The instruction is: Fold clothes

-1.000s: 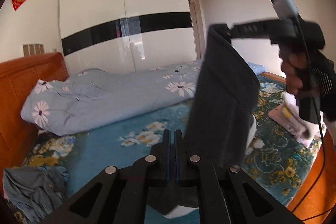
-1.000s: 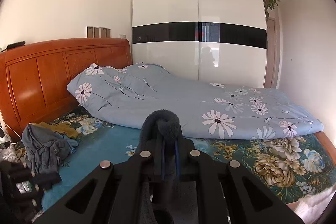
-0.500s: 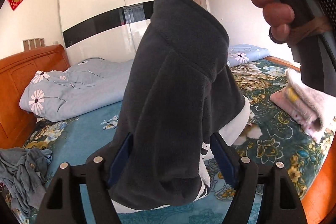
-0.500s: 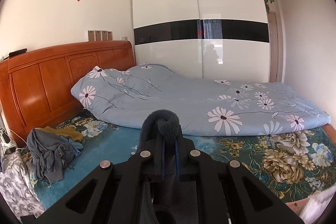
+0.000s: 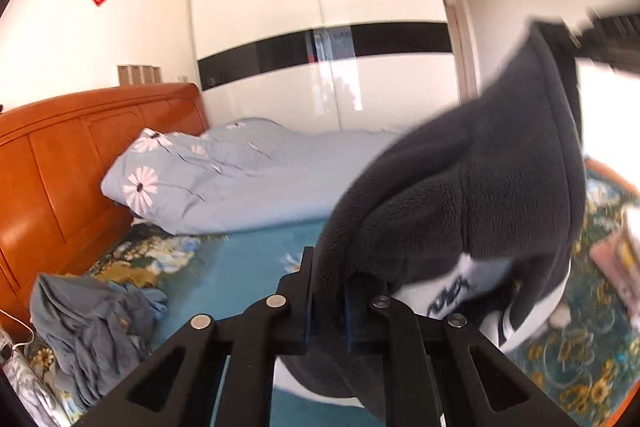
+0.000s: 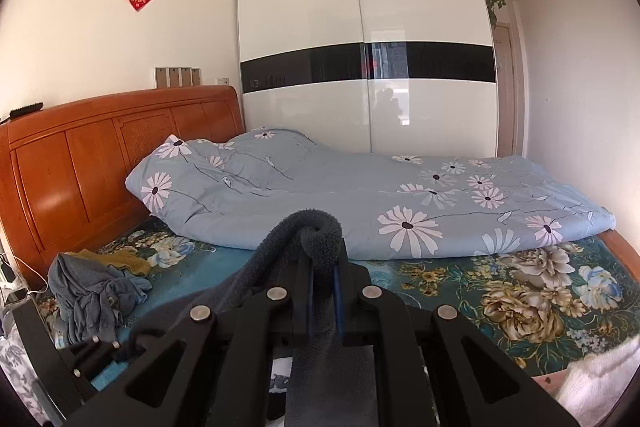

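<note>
A dark grey fleece garment [image 5: 472, 195] with a white printed part hangs in the air above the bed between both grippers. My left gripper [image 5: 326, 291] is shut on its lower edge. My right gripper [image 6: 322, 267] is shut on another edge, a fold of the garment [image 6: 320, 231] bulging past its tips. In the left wrist view the right gripper [image 5: 600, 39] holds the garment's top at the upper right. In the right wrist view the left gripper's body [image 6: 60, 355] shows at the lower left.
The bed has a blue floral sheet [image 6: 500, 291], a pale blue daisy quilt [image 6: 360, 191] and an orange wooden headboard [image 6: 80, 163]. A crumpled grey-blue garment pile [image 6: 92, 291] lies by the headboard. White and pink cloths [image 5: 616, 251] lie at the right. A white wardrobe [image 6: 368, 59] stands behind.
My left gripper opened around the garment's lower edge, then shut on it. The right gripper, still shut on the garment, moved off to the upper right, stretching the cloth.
</note>
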A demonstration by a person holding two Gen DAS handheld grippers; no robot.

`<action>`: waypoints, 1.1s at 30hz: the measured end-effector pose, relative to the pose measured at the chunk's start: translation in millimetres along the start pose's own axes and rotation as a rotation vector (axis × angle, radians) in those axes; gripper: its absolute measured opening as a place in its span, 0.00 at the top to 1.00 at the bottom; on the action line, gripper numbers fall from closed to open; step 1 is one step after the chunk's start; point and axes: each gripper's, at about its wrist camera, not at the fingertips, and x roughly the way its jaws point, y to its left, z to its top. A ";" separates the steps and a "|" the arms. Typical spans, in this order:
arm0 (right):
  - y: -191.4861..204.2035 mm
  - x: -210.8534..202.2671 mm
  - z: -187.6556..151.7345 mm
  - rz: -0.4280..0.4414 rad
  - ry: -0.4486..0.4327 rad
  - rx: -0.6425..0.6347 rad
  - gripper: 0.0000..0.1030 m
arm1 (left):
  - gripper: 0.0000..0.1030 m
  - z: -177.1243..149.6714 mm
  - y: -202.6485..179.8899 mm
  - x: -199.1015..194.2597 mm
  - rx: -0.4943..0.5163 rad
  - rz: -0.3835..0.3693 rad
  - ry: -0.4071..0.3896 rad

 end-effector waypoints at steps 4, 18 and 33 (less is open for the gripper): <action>11.0 -37.8 23.7 -0.014 -0.089 -0.033 0.92 | 0.88 39.2 28.1 -37.7 0.000 0.013 -0.108; 61.0 -156.6 105.0 -0.026 -0.401 -0.168 0.92 | 0.88 152.3 101.6 -204.5 0.037 -0.079 -0.392; 44.8 153.8 9.3 -0.070 0.144 -0.148 0.92 | 0.88 24.5 90.8 99.4 -0.006 -0.098 0.240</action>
